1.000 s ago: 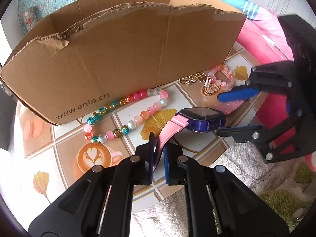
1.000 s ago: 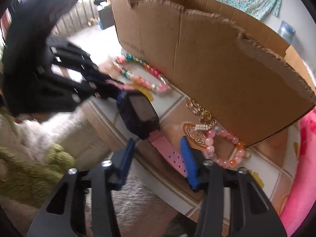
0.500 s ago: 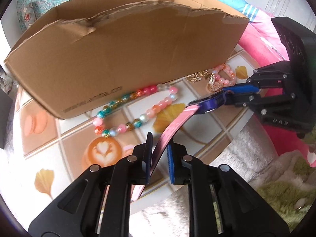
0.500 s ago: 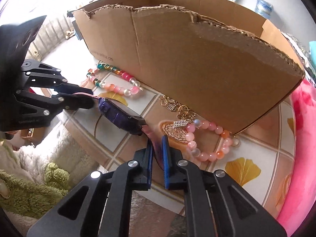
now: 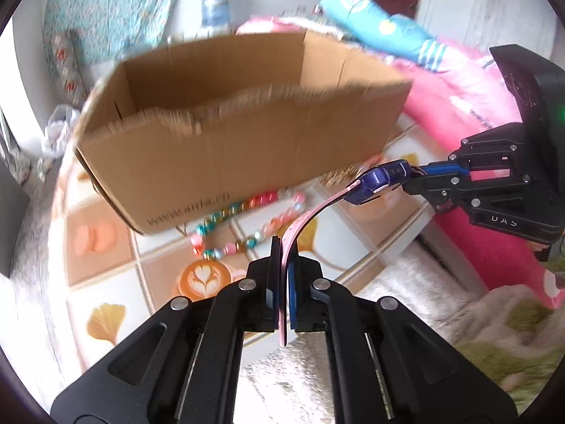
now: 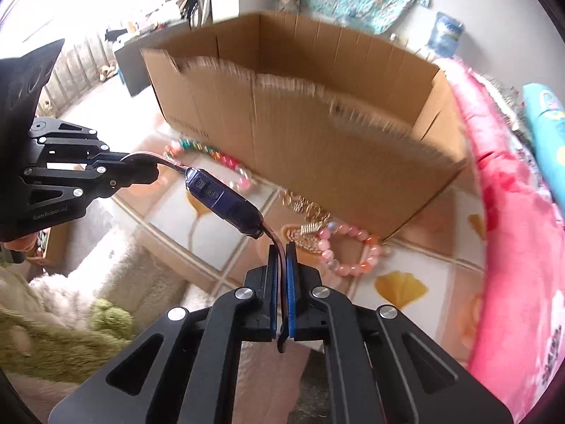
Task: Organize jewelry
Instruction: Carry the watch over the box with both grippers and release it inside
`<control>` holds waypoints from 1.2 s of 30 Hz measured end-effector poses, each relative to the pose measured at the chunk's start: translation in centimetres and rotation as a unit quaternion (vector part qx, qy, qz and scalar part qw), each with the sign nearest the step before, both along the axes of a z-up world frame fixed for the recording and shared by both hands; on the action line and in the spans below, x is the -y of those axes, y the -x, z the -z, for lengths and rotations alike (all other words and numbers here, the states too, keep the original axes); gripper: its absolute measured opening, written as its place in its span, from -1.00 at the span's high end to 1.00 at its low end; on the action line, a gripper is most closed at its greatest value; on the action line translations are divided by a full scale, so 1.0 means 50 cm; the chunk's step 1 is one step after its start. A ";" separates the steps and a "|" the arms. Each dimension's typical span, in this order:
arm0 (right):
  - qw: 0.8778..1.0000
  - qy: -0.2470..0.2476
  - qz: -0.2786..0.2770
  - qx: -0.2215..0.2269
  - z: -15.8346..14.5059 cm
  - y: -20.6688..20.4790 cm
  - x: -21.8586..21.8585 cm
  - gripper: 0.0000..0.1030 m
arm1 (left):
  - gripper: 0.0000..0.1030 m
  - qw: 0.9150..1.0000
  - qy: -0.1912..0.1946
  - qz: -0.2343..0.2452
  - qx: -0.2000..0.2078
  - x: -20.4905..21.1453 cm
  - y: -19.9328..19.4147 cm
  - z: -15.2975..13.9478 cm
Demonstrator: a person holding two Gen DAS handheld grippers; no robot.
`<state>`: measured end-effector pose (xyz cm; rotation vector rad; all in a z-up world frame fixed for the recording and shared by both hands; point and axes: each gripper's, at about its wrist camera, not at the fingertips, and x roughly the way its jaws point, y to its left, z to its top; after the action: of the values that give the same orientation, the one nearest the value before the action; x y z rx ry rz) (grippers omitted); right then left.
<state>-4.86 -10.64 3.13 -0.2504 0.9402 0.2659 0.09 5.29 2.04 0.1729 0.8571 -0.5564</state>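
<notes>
A purple watch (image 5: 378, 180) with pink straps hangs in the air between my two grippers, above the table. My left gripper (image 5: 282, 247) is closing its jaws on one pink strap, and the pads press on it. My right gripper (image 6: 281, 251) is closing on the other strap, which sits pinched between its blue pads. In the right wrist view the watch body (image 6: 226, 201) spans from the left gripper (image 6: 152, 173) to mine. A colourful bead bracelet (image 5: 247, 222), a pink bead bracelet (image 6: 353, 251) and gold charms (image 6: 307, 212) lie on the table before an open cardboard box (image 5: 229, 148).
The table (image 5: 106, 282) has a tile-print cover with leaf and coffee pictures. A fluffy white and green rug (image 5: 459, 318) lies past its front edge. Pink bedding (image 6: 512, 212) runs along the right side. The box's torn front wall (image 6: 317, 141) stands close behind the jewelry.
The right gripper shut on the watch's strap. Both grippers rose and the watch left the table, stretched between them. The box's inside has come into view.
</notes>
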 end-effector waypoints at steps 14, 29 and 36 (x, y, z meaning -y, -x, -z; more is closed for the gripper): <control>0.996 -0.071 -0.045 0.037 -0.236 -0.205 0.055 0.93 | 0.95 0.995 0.056 0.001 0.083 -0.010 -0.161 -0.283; 0.964 -0.090 -0.005 -0.251 0.046 -0.591 0.084 0.85 | 0.89 0.976 -0.090 -0.067 -0.186 0.063 -0.553 -0.010; 0.978 -0.085 0.020 -0.191 0.017 -0.605 0.082 0.23 | 0.13 0.976 -0.109 -0.091 -0.166 0.051 -0.585 -0.015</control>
<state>25.37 -14.77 2.26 -0.0196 1.2944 0.3627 29.35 2.75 2.80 0.2014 1.2469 -0.3222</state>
